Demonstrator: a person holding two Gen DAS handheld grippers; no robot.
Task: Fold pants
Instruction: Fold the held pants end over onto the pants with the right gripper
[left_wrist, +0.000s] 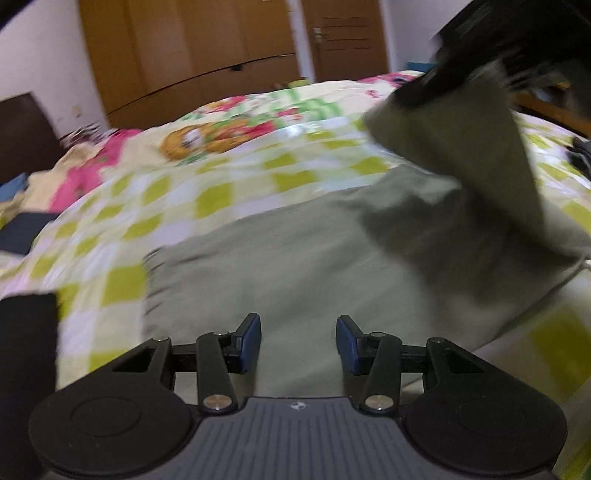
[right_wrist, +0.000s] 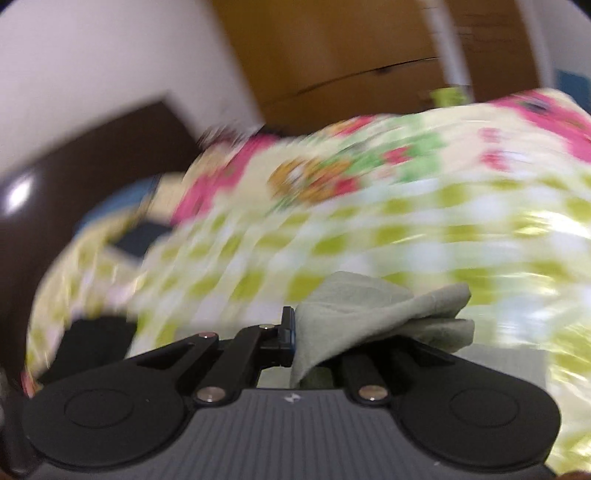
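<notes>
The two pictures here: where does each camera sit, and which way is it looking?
Left wrist: rides on the left gripper, looking down across pale green pants on a checked bedspread; its open fingers show, and the right gripper lifting cloth.
Right wrist: rides on the right gripper, facing the bedspread; its fingers pinch the pants.
Both show the pants, bedspread and wooden wardrobe.

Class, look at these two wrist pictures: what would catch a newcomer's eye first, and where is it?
The bright checked bedspread with its pink cartoon print fills both views. On it lie the grey-green pants, one end lifted at upper right by the right gripper, shut on the cloth. The left gripper hangs open over the flat part, holding nothing.
</notes>
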